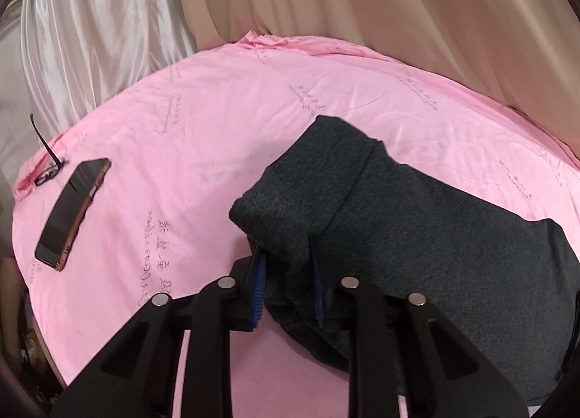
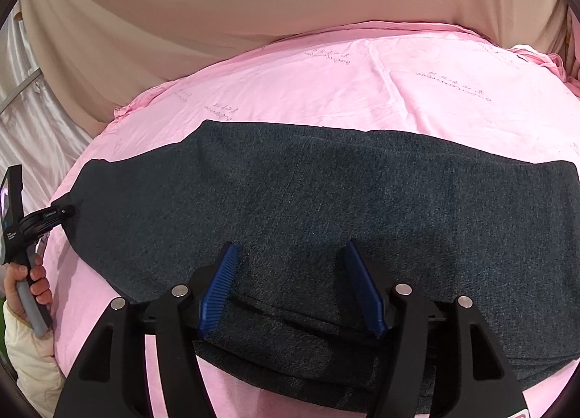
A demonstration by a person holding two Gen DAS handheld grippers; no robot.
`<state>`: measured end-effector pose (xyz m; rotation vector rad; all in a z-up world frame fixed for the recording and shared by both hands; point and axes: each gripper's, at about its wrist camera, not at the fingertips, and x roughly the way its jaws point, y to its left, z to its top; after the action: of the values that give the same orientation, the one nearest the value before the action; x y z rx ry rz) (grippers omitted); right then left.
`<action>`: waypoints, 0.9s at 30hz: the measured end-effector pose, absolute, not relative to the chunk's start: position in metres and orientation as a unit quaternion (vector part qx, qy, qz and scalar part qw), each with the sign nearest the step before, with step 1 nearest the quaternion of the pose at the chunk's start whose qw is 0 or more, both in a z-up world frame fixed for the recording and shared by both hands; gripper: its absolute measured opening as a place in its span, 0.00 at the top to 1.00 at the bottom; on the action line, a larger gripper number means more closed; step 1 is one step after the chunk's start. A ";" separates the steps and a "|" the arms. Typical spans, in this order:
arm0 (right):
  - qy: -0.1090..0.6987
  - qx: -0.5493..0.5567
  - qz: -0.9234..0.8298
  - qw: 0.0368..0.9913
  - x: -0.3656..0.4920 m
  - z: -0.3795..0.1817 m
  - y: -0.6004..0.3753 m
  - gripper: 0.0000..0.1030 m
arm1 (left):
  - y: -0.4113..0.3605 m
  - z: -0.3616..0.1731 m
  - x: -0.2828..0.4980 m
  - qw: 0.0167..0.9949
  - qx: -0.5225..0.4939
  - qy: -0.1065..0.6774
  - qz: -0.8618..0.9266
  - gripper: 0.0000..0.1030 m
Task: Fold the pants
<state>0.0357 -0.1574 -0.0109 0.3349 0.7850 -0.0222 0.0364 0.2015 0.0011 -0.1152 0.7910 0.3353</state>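
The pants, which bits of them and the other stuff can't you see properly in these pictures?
- Pants: right wrist view, the near edge is hidden behind the right gripper.
- Pants, left wrist view: the right end is cut off by the picture edge.
- Glasses: left wrist view, small, at the sheet's edge beside the phone.
- Writing on the pink sheet: too faint to read.

A makeshift recording corner is suggested, probably set up in a home rather than a lab. The table (image 1: pixel 224 121) is covered with a pink sheet (image 2: pixel 398 99) printed with lines of script. Beige drapes (image 1: pixel 398 12) and a shiny silver curtain (image 1: pixel 83 37) are hung close behind it as a backdrop. A phone (image 1: pixel 72 211) and a pair of glasses (image 1: pixel 49 164) are left lying on the sheet. Clutter is glimpsed below the table's edge, though it is too blurred to be identified.
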 end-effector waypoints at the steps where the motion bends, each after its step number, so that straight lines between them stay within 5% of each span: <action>1: 0.380 0.165 -0.008 0.910 0.035 -0.011 -0.158 0.38 | 0.200 0.004 0.035 0.909 -0.057 0.380 0.163 0.82; 9: 0.361 0.200 0.008 0.911 0.031 -0.010 -0.166 0.32 | 0.160 0.046 0.016 0.928 -0.029 0.349 0.131 0.83; 16: 0.299 0.281 -0.010 0.912 0.000 -0.004 -0.206 0.30 | 0.044 0.090 -0.013 0.950 0.045 0.308 0.035 0.83; 21: 0.293 0.273 -0.049 0.915 -0.027 0.000 -0.235 0.28 | -0.038 0.085 -0.024 0.948 0.083 0.305 -0.040 0.83; 27: 0.296 0.204 -0.122 0.925 -0.060 0.009 -0.259 0.27 | -0.029 0.077 -0.013 0.944 0.045 0.324 -0.035 0.83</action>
<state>-0.0600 -0.2594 0.0091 0.4181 0.6075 -0.2495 -0.0127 -0.0288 0.0771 0.0912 0.6601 -0.0720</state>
